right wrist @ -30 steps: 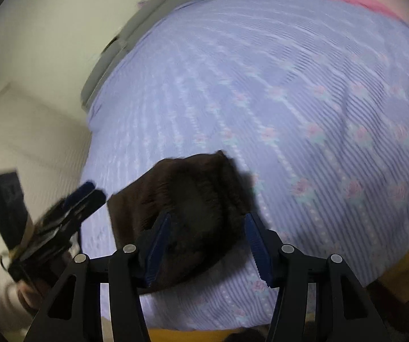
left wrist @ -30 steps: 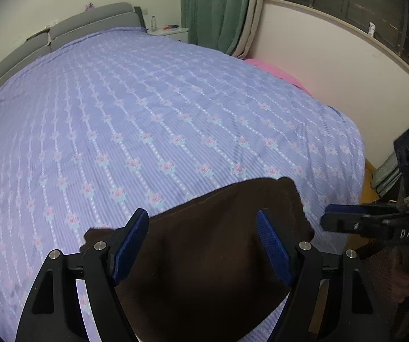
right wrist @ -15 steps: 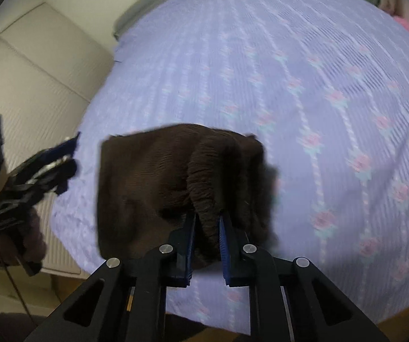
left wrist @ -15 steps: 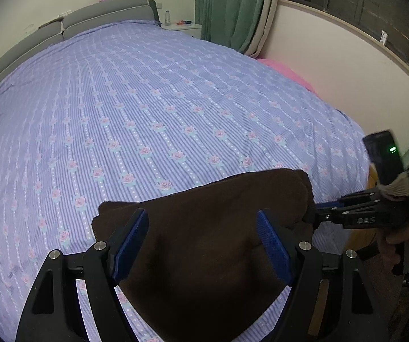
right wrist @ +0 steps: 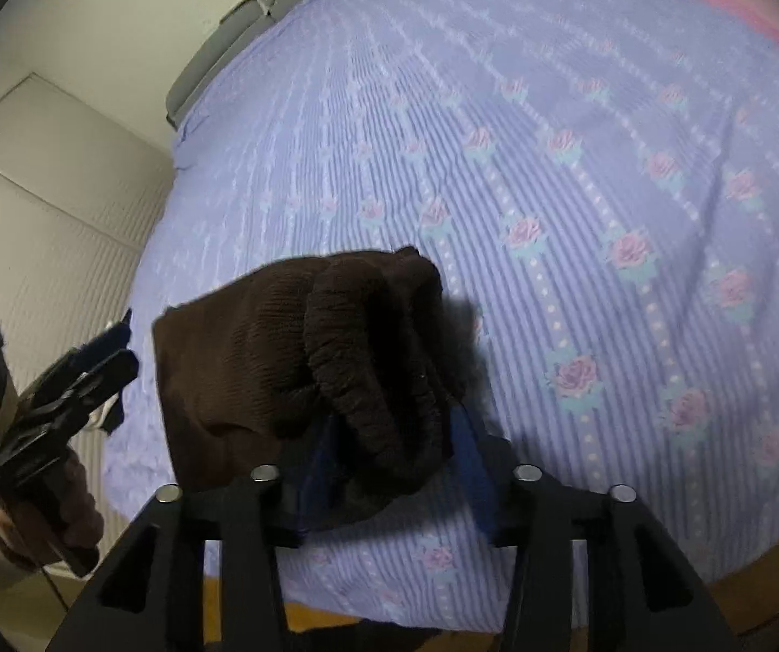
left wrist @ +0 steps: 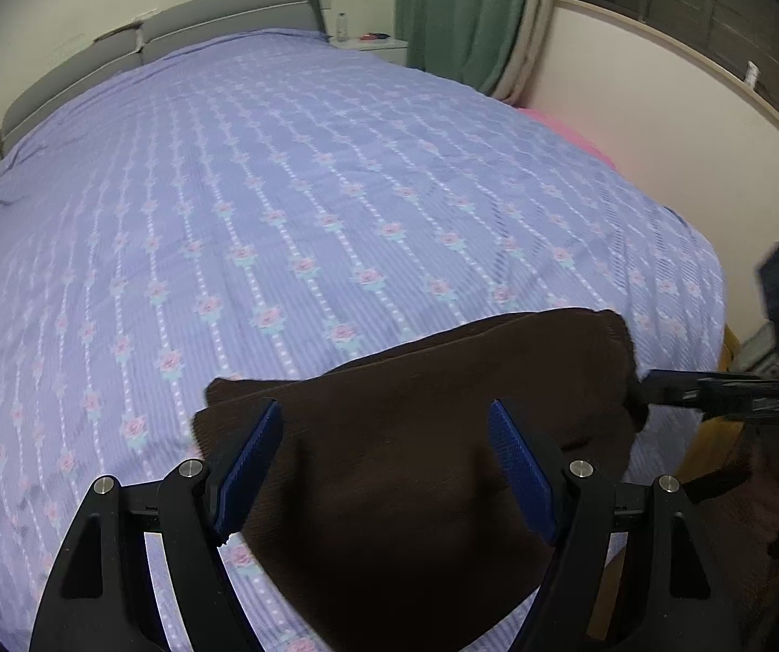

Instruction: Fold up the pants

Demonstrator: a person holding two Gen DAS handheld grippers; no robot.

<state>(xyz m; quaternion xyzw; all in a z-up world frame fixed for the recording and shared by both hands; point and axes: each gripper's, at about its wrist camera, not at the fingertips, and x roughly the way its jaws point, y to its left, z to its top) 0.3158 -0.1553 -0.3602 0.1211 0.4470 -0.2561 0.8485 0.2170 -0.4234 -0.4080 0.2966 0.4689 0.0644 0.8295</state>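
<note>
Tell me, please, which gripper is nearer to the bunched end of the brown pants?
Right. The right gripper has the bunched end of the brown pants between its fingers; the left gripper hovers open above the flat part.
</note>
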